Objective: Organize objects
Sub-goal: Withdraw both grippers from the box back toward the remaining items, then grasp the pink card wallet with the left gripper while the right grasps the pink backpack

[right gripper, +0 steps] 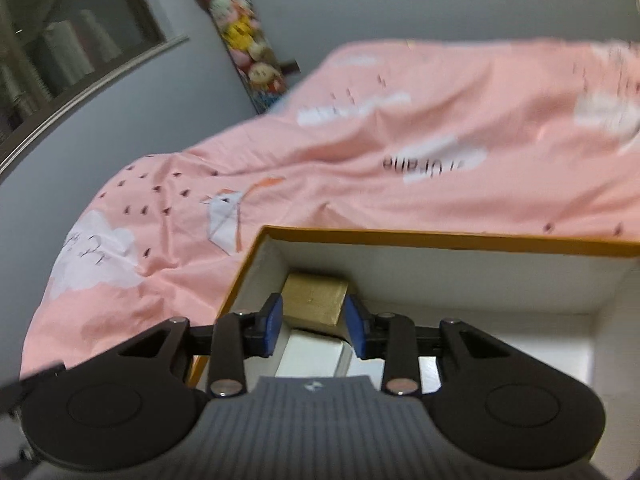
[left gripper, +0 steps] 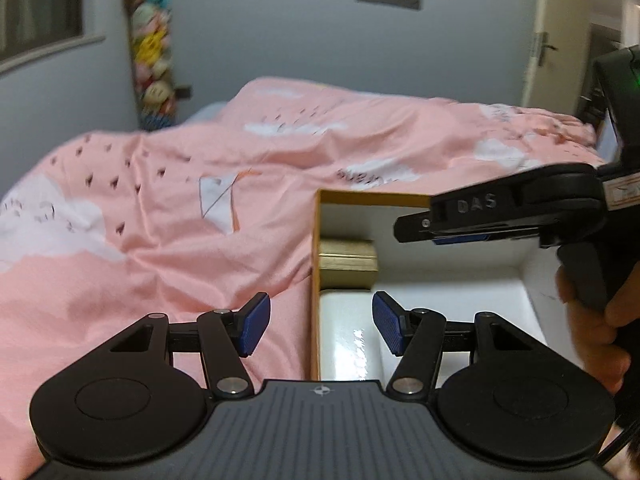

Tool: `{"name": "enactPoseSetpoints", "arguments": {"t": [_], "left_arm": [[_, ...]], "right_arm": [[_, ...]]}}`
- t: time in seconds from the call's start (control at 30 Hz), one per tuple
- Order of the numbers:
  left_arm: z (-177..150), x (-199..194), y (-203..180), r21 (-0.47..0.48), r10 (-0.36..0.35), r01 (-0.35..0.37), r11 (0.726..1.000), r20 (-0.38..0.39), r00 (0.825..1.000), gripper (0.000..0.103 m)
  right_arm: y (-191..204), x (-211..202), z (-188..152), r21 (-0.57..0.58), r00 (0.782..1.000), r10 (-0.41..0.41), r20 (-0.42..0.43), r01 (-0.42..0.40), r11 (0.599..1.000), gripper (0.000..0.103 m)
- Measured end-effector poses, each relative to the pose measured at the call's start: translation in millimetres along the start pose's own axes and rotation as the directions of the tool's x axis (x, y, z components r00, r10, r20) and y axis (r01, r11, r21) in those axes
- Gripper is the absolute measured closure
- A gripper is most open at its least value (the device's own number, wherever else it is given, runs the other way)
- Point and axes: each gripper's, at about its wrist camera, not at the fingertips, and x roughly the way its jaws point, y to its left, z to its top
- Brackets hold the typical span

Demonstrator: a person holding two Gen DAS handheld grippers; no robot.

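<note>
Left tongs open and empty, right tongs open around gold block, inside white-lined box.

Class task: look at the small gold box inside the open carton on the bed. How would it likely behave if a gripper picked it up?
The gold box has flat faces and square edges, so it probably stays stiff and won't roll. Its sheen suggests a smooth, possibly slippery surface. It sits tight in the carton corner beside a white box, so the right gripper has little side room.

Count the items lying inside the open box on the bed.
2: a gold box in the open box's far left corner, and a white box just nearer; more may be hidden.
</note>
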Motion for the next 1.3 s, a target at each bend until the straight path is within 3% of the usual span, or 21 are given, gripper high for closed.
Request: {"name": "enactPoseSetpoints", "arguments": {"t": [0.2, 0.33, 0.53, 0.67, 0.77, 0.87, 0.97, 1.07, 1.17, 1.3], "left_arm": [[-29, -65, 6, 0.141, 0.011, -0.033, 0.989, 0.152, 0.988, 0.034], [-61, -93, 16, 0.246, 0.053, -0.112, 0.963, 0.234, 0.971, 0.032], [-98, -86, 33, 0.260, 0.114, -0.163, 0.952, 0.194, 0.974, 0.032], [-102, -78, 35, 0.295, 0.141, -0.189, 0.937, 0.176, 0.974, 0.032], [-88, -92, 32, 0.305, 0.131, -0.208, 0.929, 0.254, 0.958, 0.030], [-71, -106, 23, 0.309, 0.065, -0.140, 0.941, 0.241, 0.968, 0.025], [-63, -118, 5, 0.338, -0.054, -0.014, 0.941, 0.191, 0.980, 0.024], [-67, -126, -14, 0.414, -0.163, 0.099, 0.905, 0.121, 0.979, 0.024], [-79, -127, -29, 0.462, -0.254, 0.217, 0.860, 0.019, 0.967, 0.024], [-101, -126, -46, 0.515, -0.320, 0.341, 0.786, -0.134, 0.938, 0.024]], "right_arm": [[2, -78, -40, -0.081, 0.995, -0.030, 0.098, 0.038, 0.996, 0.059], [-6, -123, -74, -0.094, 0.986, -0.092, 0.136, 0.105, 0.990, 0.057], [-30, -172, -121, -0.037, 0.967, -0.217, 0.135, 0.224, 0.974, 0.056], [-42, -190, -141, 0.011, 0.954, -0.279, 0.113, 0.279, 0.960, 0.056], [-45, -200, -151, 0.033, 0.947, -0.300, 0.118, 0.298, 0.954, 0.056], [-46, -205, -157, 0.049, 0.954, -0.287, 0.090, 0.284, 0.958, 0.054], [-42, -199, -161, 0.055, 0.971, -0.235, 0.034, 0.233, 0.971, 0.054], [-36, -194, -168, 0.040, 0.982, -0.187, -0.018, 0.187, 0.981, 0.055], [-30, -191, -177, 0.027, 0.984, -0.163, -0.067, 0.166, 0.986, 0.055], [-27, -188, -188, 0.036, 0.984, -0.136, -0.119, 0.141, 0.989, 0.055]]}}
